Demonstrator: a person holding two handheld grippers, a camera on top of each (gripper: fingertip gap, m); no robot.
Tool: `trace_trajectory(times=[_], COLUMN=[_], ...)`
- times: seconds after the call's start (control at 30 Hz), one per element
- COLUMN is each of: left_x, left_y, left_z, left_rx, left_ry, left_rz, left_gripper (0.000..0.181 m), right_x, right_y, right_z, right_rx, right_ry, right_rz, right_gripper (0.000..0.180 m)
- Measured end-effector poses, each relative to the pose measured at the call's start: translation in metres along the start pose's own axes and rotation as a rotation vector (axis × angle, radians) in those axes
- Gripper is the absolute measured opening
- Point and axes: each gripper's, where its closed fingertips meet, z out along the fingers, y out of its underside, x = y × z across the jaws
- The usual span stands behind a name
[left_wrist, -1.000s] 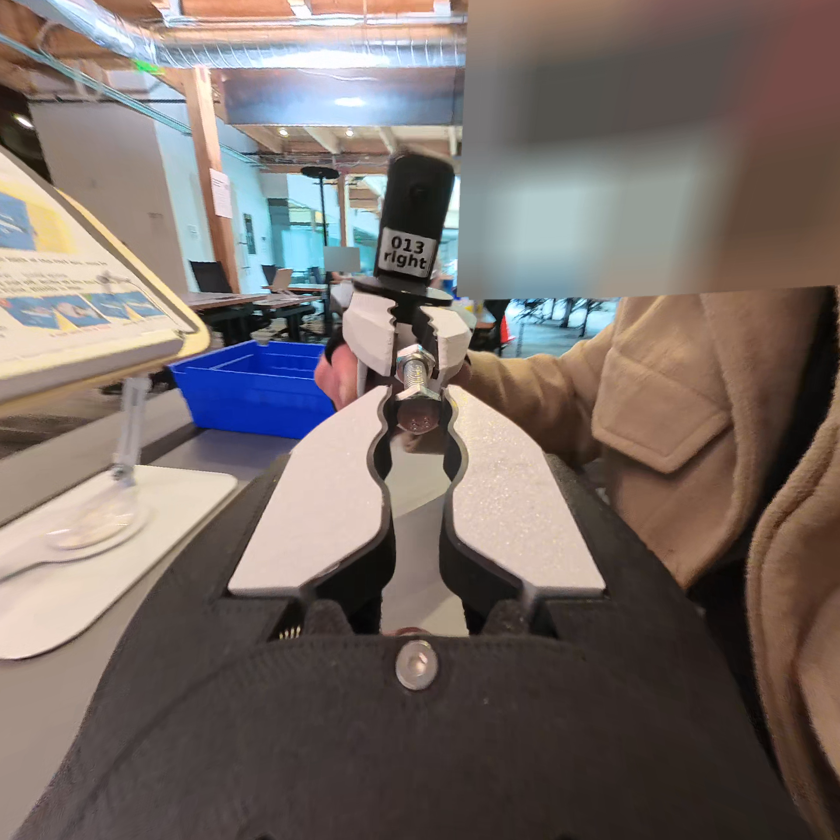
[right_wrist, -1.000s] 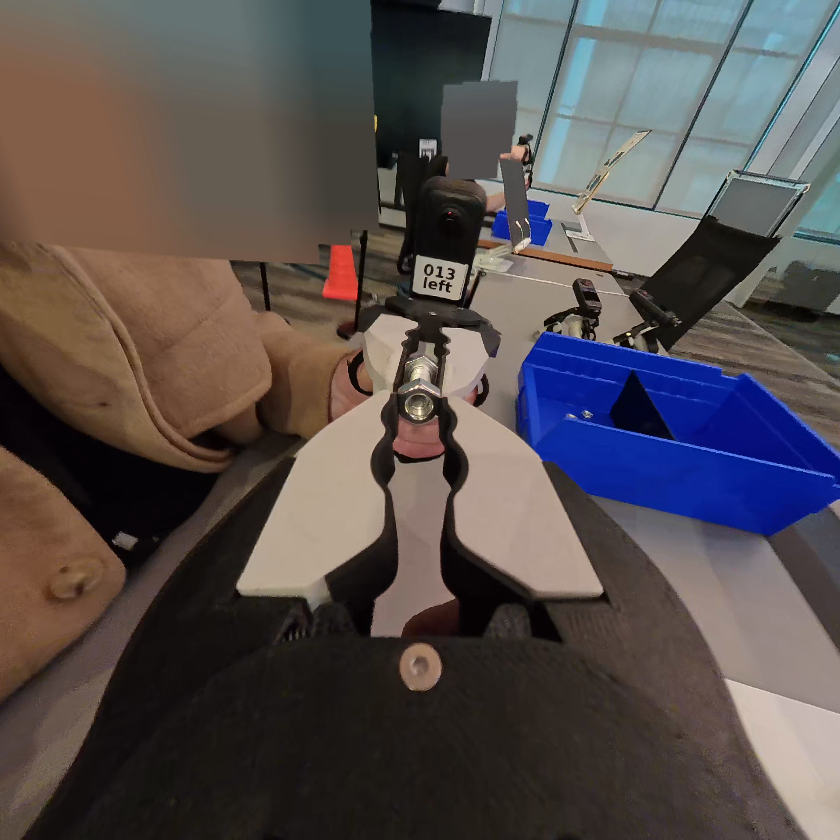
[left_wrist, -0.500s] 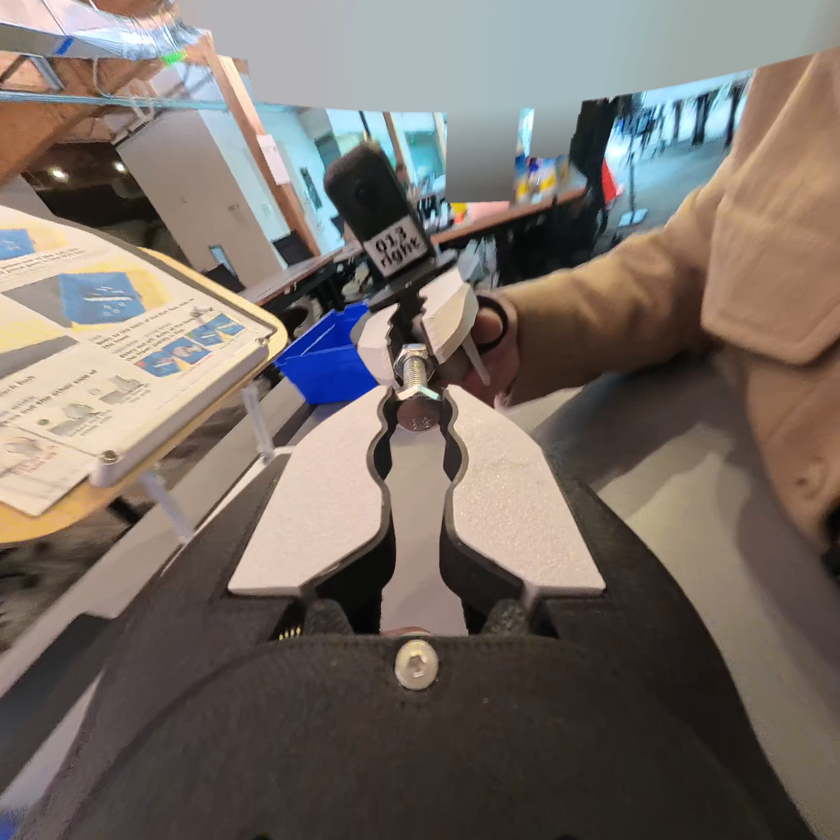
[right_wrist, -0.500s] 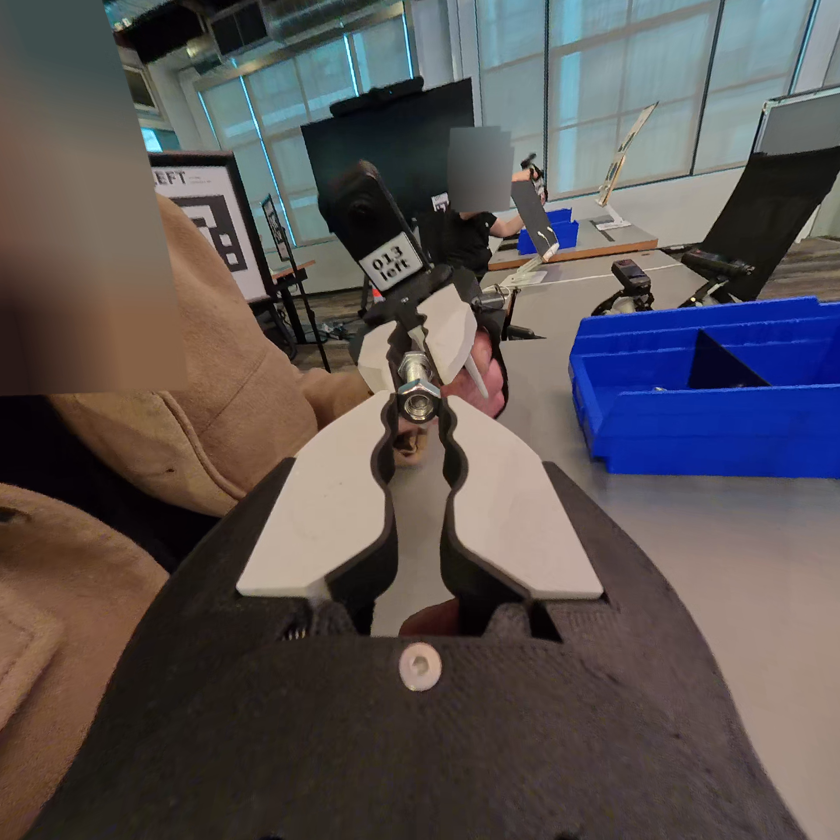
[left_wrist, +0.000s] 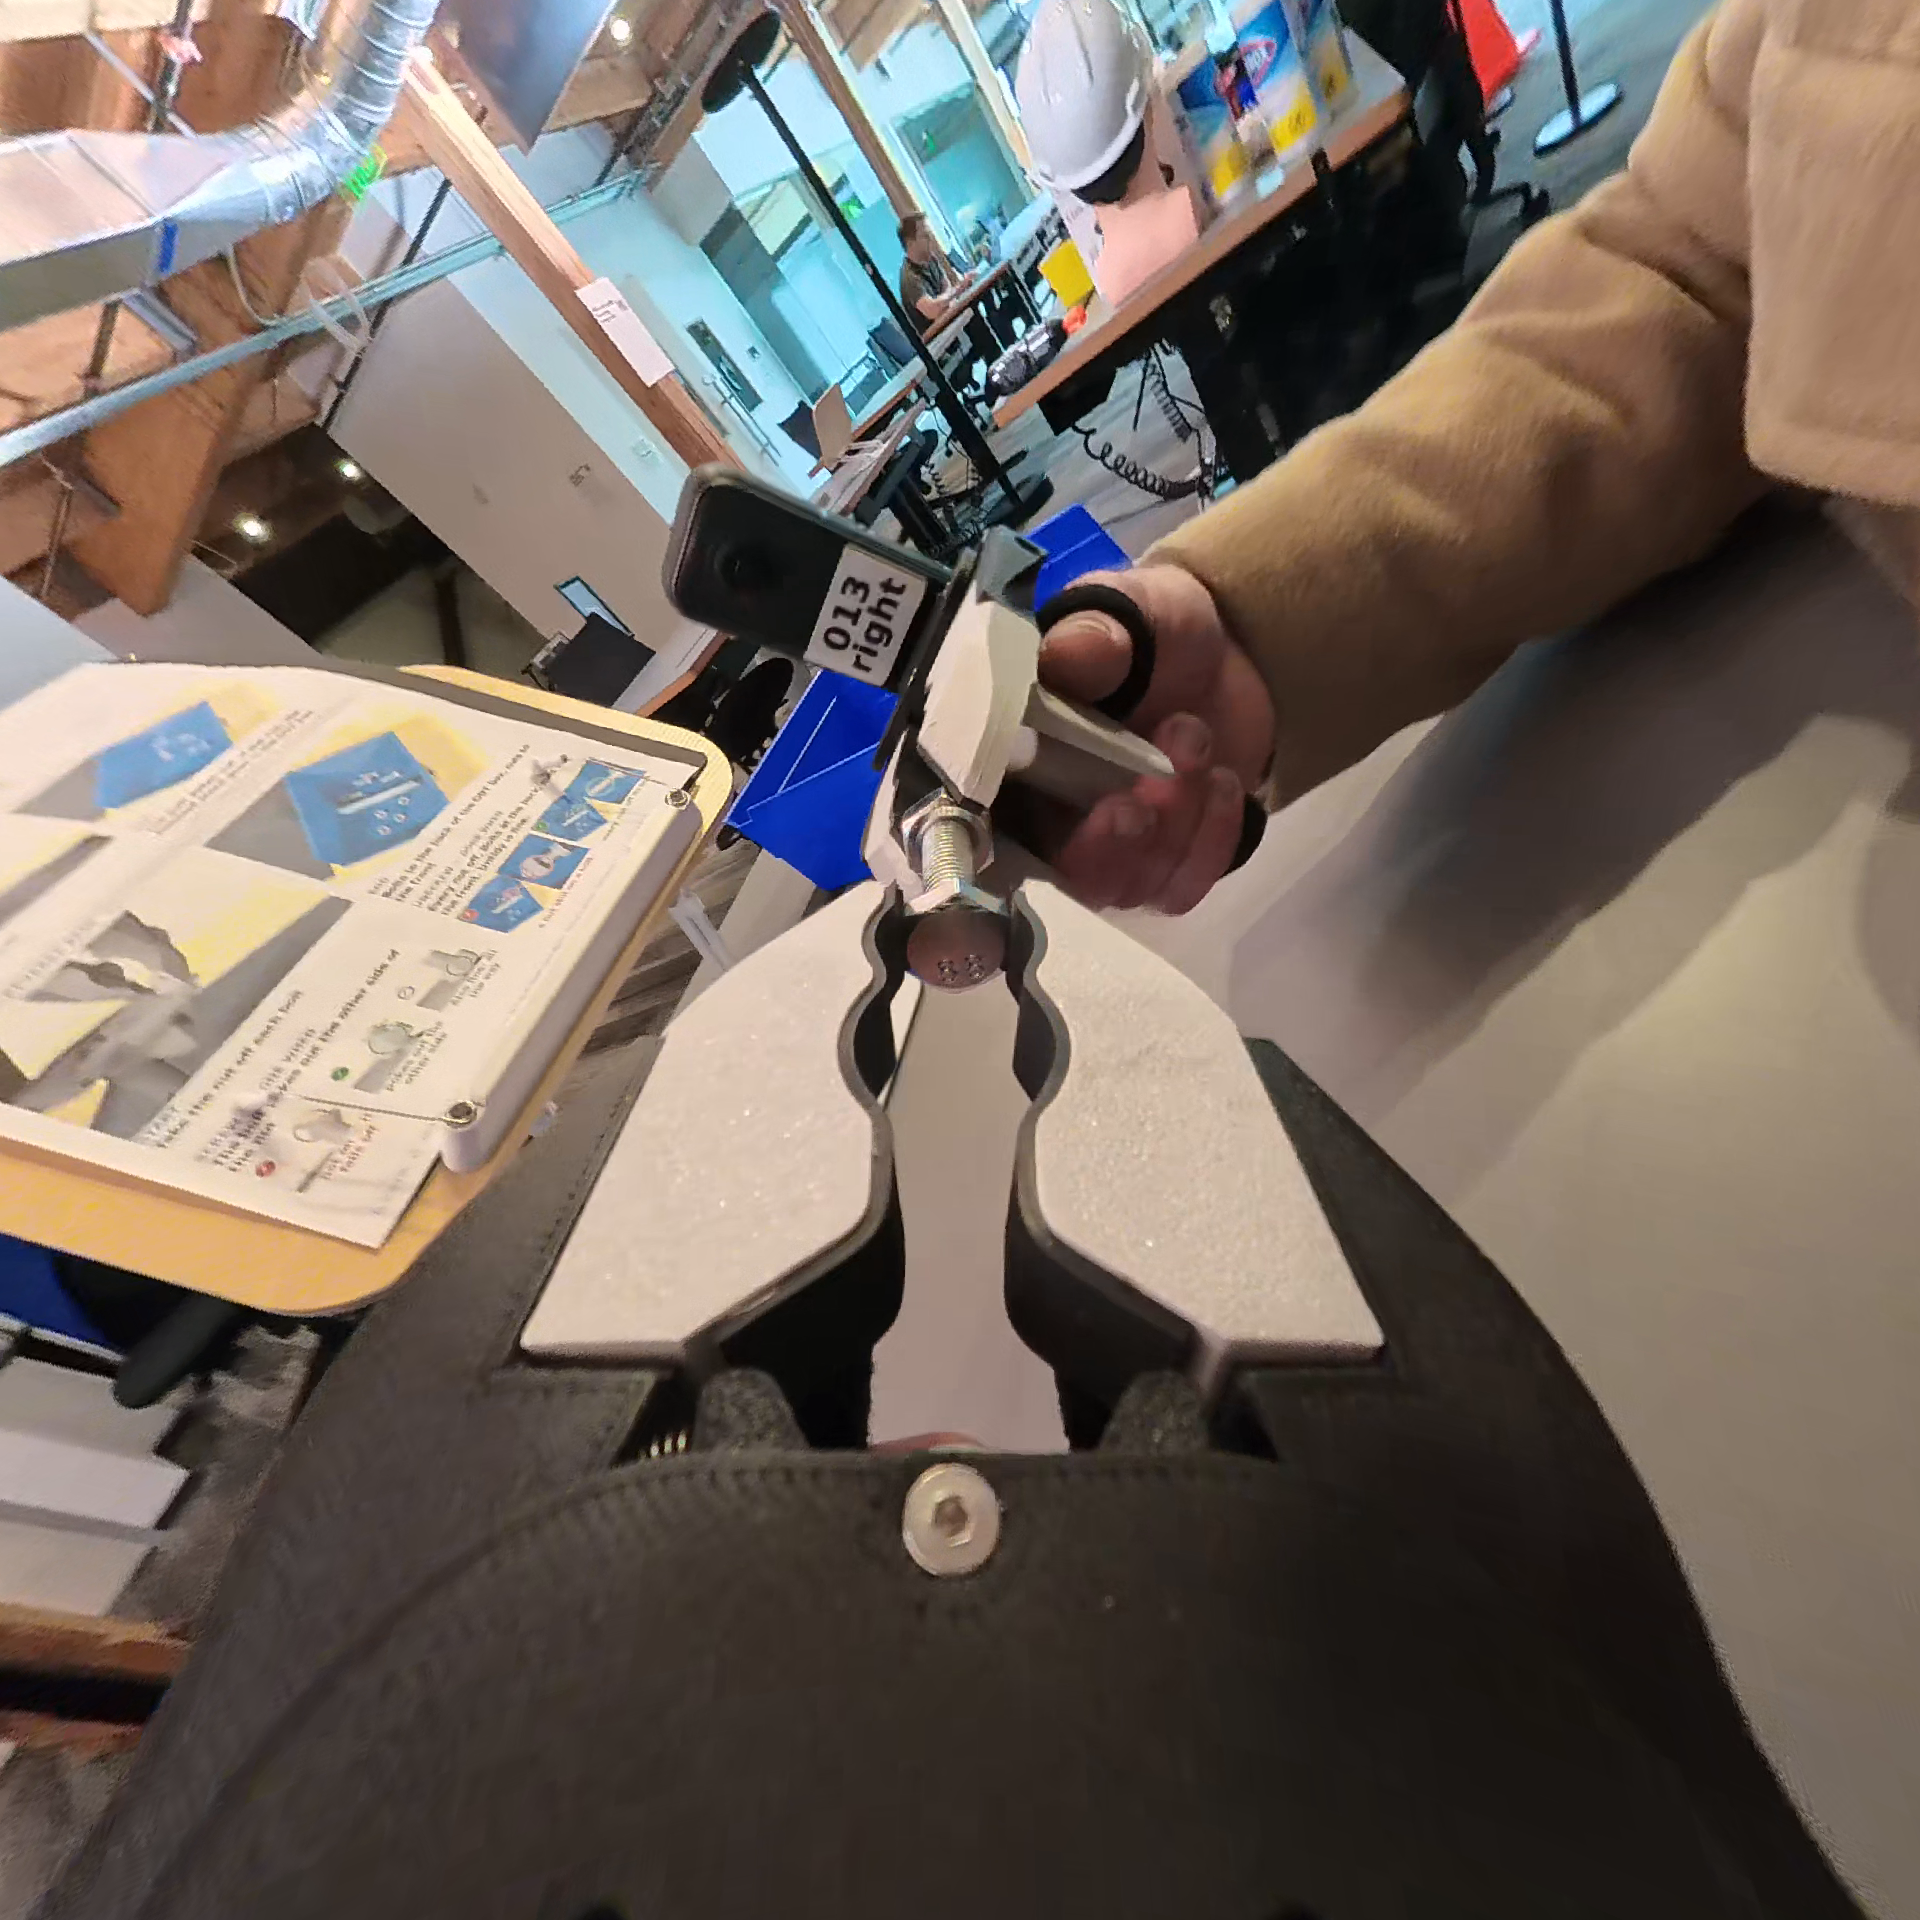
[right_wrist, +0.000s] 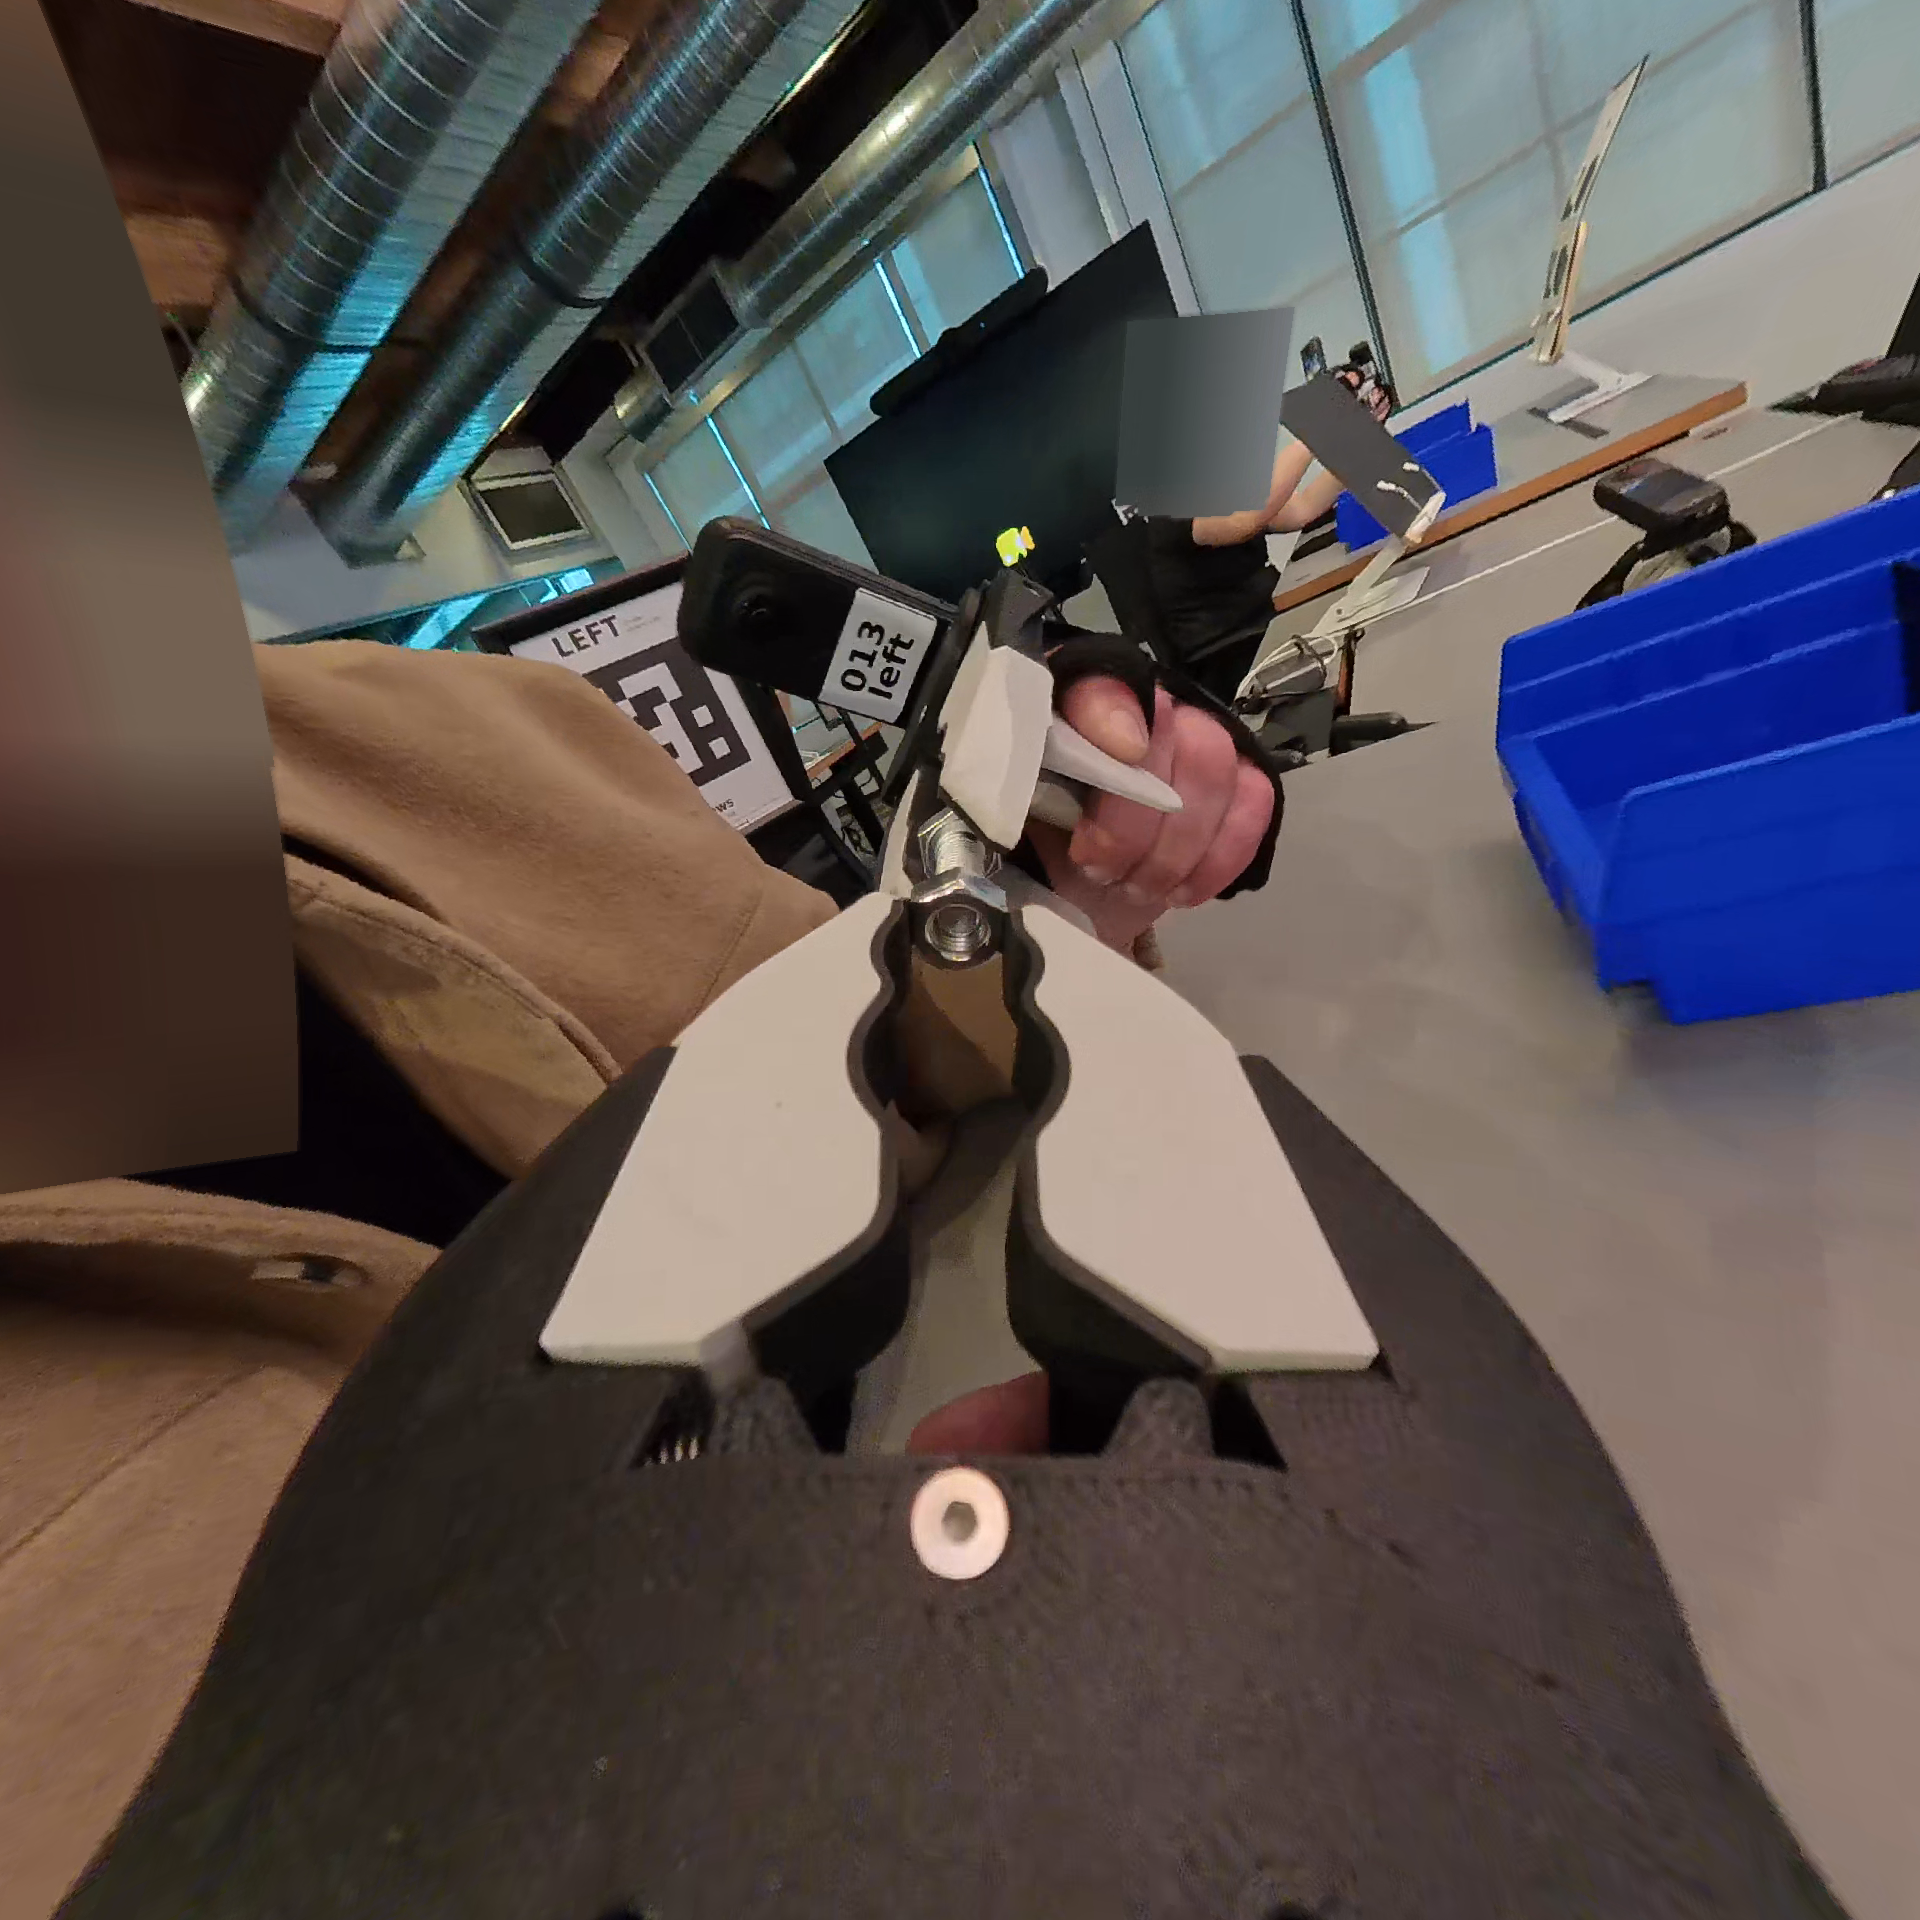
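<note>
A silver bolt (left_wrist: 943, 854) with a nut on its thread is held between both grippers above the grey table (left_wrist: 1558, 1195). My left gripper (left_wrist: 954, 935) is shut on the bolt's head (left_wrist: 954, 961). My right gripper (right_wrist: 956, 920) is shut on the nut (right_wrist: 956, 925), and the bolt's threaded end shows through it. In the left wrist view the right gripper (left_wrist: 935, 805) faces me, tilted, with a hand on its handle. In the right wrist view the left gripper (right_wrist: 940, 831) faces me, tilted the same way.
A blue bin (right_wrist: 1714, 831) stands on the table to the right; it also shows in the left wrist view (left_wrist: 821, 790). A tilted board with printed sheets (left_wrist: 312, 935) stands at the left. The person's tan coat sleeve (left_wrist: 1558, 416) reaches across. Another person sits at a far table (right_wrist: 1195, 561). Less than 4 cm separates the two grippers' tips.
Both grippers have rolled, so each view is tilted and the facing gripper now leans over sideways. The bolt and nut stay gripped between them.
</note>
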Motion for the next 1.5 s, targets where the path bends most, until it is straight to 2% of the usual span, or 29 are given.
trace_trajectory(times=[0.43, 0.87, 1.3, 1.5], left_x=[0.007, 0.004, -0.002, 0.001], left_y=[0.007, 0.005, -0.005, -0.016], left_z=[-0.005, -0.008, -0.01, -0.014], left_rx=[-0.127, -0.083, 0.091, 0.344], left_ry=[0.018, -0.005, 0.05, 0.136], left_rz=[0.215, 0.155, -0.159, -0.559], left_gripper=[0.018, 0.018, 0.018, 0.018], right_x=[0.002, 0.005, -0.003, -0.004], right_y=[0.011, 0.005, -0.009, -0.009], right_z=[0.0, 0.0, -0.005, -0.008], right_rx=[-0.107, -0.08, -0.056, -0.126], right_ry=[0.028, 0.074, 0.112, 0.185], right_rz=[0.099, 0.001, -0.15, -0.268], right_gripper=[0.017, 0.017, 0.017, 0.017])
